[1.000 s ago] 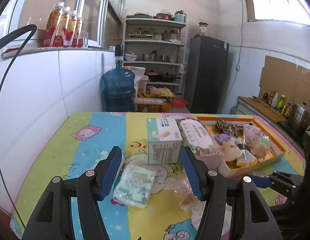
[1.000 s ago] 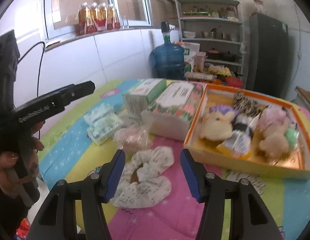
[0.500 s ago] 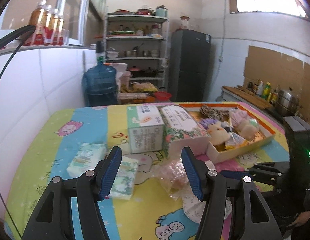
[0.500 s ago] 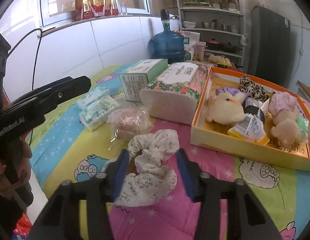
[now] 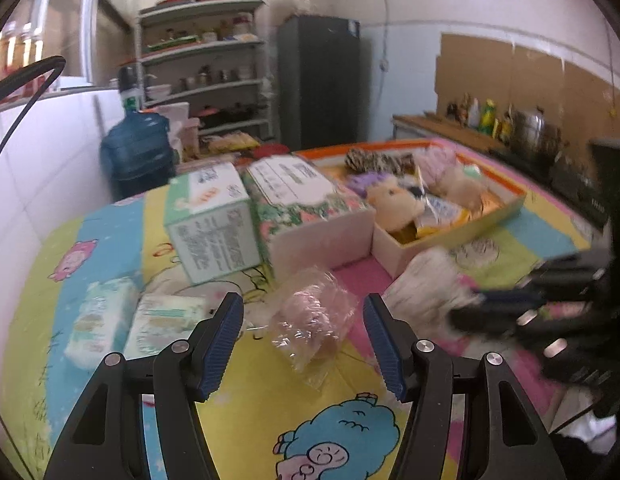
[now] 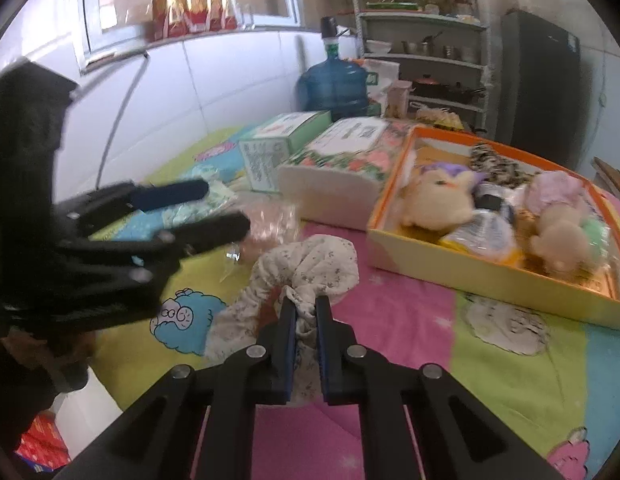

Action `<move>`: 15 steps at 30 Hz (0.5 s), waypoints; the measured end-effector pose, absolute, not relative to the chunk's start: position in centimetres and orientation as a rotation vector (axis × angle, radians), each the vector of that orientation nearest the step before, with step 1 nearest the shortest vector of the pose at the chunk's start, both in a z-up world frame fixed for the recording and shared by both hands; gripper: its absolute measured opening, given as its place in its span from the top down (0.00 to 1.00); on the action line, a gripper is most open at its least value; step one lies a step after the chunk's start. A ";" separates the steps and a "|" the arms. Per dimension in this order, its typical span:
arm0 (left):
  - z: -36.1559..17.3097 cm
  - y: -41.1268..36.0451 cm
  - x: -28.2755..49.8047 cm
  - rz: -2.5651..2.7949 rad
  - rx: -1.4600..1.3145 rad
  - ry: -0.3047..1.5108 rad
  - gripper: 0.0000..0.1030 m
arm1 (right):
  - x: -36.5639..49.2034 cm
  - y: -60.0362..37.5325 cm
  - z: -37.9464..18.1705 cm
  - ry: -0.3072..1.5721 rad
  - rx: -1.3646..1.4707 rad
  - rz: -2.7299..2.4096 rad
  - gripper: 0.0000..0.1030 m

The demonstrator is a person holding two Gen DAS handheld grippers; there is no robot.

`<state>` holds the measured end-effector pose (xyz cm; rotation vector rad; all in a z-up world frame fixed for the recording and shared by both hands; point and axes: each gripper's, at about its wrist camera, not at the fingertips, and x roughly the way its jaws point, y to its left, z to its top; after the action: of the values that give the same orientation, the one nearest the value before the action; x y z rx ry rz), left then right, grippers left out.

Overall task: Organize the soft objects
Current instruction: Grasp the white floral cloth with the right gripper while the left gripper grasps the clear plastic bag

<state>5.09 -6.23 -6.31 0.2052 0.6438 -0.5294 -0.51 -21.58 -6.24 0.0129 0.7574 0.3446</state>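
My right gripper (image 6: 303, 306) is shut on a fold of the white floral cloth scrunchie (image 6: 310, 264), which lies on the pink stripe of the cartoon table cover. In the left wrist view the scrunchie (image 5: 422, 292) and the right gripper (image 5: 466, 312) show blurred at the right. My left gripper (image 5: 303, 312) is open, and a clear plastic bag with something pink inside (image 5: 314, 316) lies between its fingers, untouched by the pads. The right wrist view shows the left gripper (image 6: 225, 206) hovering at that bag (image 6: 269, 220). An orange-rimmed box (image 6: 470, 280) holds plush toys and other soft items.
A green carton (image 5: 213, 224) and a floral tissue box (image 5: 310, 216) stand behind the bag, next to the orange-rimmed box (image 5: 394, 252). Two tissue packs (image 5: 101, 320) (image 5: 165, 320) lie at the left. A water jug (image 6: 334, 84) and shelves stand beyond the table.
My right gripper closed on the scrunchie, which was lying loose between its open fingers. My left gripper moved down and right, from the tissue packs to the plastic bag.
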 end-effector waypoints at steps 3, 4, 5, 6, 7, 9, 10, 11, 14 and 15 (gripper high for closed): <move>-7.1 -7.2 5.9 -0.529 0.236 0.679 0.38 | -1.3 -23.0 -5.5 0.734 0.032 0.313 0.91; -7.3 -7.4 6.1 -0.530 0.237 0.689 0.38 | -1.6 -23.4 -5.3 0.725 0.038 0.304 0.91; -7.4 -7.4 6.3 -0.535 0.236 0.697 0.38 | -1.8 -23.8 -5.1 0.718 0.044 0.296 0.91; -7.4 -7.3 6.4 -0.540 0.233 0.707 0.37 | -1.9 -24.1 -4.9 0.712 0.049 0.291 0.91; -7.5 -7.4 6.6 -0.540 0.232 0.716 0.36 | -1.9 -24.3 -4.8 0.709 0.054 0.288 0.91; -7.8 -7.5 7.0 -0.540 0.231 0.738 0.36 | -1.9 -24.6 -4.7 0.706 0.064 0.286 0.91; -7.9 -7.6 7.2 -0.538 0.233 0.749 0.36 | -1.9 -24.8 -4.7 0.706 0.068 0.284 0.91; -8.0 -7.7 7.4 -0.535 0.234 0.757 0.36 | -1.7 -24.9 -4.7 0.707 0.072 0.283 0.91; -8.1 -7.8 7.5 -0.540 0.232 0.765 0.36 | -1.7 -25.1 -5.1 0.709 0.086 0.290 0.91; -8.0 -7.8 7.6 -0.540 0.229 0.765 0.36 | -1.6 -25.1 -5.2 0.710 0.091 0.290 0.91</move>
<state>7.60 -7.80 -8.03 0.2291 0.7645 -0.5400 -1.60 -25.12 -5.17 0.0911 0.7100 0.2905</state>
